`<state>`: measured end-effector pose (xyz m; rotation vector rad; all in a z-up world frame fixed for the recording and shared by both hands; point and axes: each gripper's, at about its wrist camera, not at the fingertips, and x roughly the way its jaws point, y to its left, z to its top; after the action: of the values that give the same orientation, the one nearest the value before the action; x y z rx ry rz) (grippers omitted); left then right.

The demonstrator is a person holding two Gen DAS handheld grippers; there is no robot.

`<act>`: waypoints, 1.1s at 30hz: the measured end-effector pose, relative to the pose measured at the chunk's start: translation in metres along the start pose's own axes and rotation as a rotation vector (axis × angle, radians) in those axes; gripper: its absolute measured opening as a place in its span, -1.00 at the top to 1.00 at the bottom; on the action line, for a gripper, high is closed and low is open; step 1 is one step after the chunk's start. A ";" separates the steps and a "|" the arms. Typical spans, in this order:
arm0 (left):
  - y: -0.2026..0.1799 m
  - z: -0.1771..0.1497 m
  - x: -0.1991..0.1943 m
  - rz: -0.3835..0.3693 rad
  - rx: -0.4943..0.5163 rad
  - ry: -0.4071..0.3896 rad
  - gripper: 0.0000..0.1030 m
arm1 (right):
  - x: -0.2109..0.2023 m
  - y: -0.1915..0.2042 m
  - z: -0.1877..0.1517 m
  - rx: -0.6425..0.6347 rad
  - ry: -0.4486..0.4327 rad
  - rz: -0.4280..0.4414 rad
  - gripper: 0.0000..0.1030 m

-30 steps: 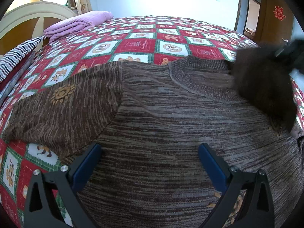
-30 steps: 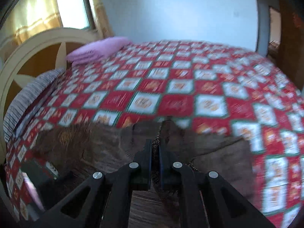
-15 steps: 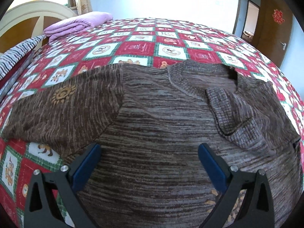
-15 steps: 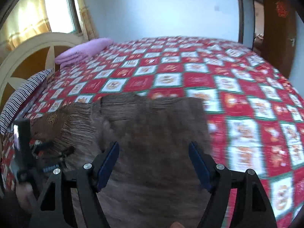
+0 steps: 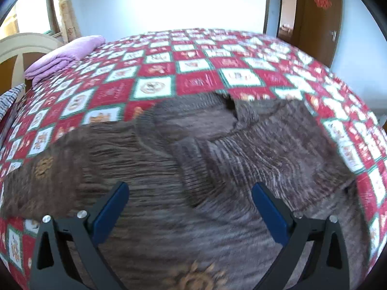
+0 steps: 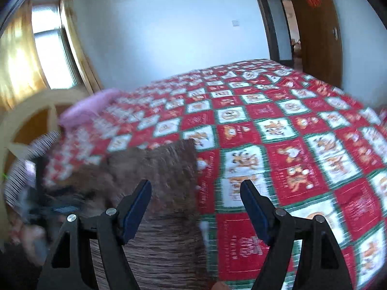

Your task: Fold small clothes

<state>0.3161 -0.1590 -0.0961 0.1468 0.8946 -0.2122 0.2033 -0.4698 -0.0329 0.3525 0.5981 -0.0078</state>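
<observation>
Since half a second ago, both cameras are pulling back and swinging rightward: the left view is now showing more of the quilt beyond the sweater's neckline, and the right view is sliding off the garment toward the bare patchwork. Starting at the far left of the left wrist view, a folded purple blanket (image 5: 65, 55) is lying near the cream headboard (image 5: 21, 46) at the edge of the bed. Next, the brown knit sweater (image 5: 169, 169) is lying spread on the red, white and green patchwork quilt (image 5: 200, 72), its left sleeve stretching out toward the left edge, its right sleeve folded in across the chest with the ribbed cuff resting near the middle. The left tool (image 5: 189, 193) is hovering over the sweater's body, its blue-padded fingers (image 5: 110, 209) standing wide apart and gripping nothing. Further right, a wooden door (image 5: 319, 17) is standing open in the corner of the room. In the right wrist view, much of the left side is blurring, where a window (image 6: 53, 55) with yellow curtains is letting light in. The sweater's right edge (image 6: 169, 169) is lying just left of centre. The right tool (image 6: 196, 191) is hanging released as well, its left finger over the knit and its right finger over bare quilt (image 6: 302, 157).
</observation>
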 end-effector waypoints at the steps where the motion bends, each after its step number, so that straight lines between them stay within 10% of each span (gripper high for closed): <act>1: -0.003 0.000 0.007 0.015 0.009 0.015 -1.00 | 0.000 -0.003 0.001 0.017 0.000 0.003 -0.49; 11: 0.032 -0.037 -0.003 0.083 0.020 0.054 -1.00 | 0.004 -0.007 -0.002 -0.072 0.029 -0.053 -0.54; 20: 0.010 -0.005 -0.013 0.055 -0.002 -0.022 -1.00 | 0.046 0.020 -0.008 -0.077 0.128 0.023 -0.54; 24: 0.007 -0.012 0.015 0.167 0.015 -0.008 -1.00 | 0.084 0.034 -0.007 -0.056 0.200 0.116 -0.54; 33: 0.029 -0.020 0.020 0.050 -0.076 0.023 -1.00 | 0.122 0.024 -0.032 0.085 0.313 0.327 -0.54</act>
<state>0.3203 -0.1295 -0.1231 0.1005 0.9196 -0.1302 0.2894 -0.4251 -0.1176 0.5366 0.8453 0.3417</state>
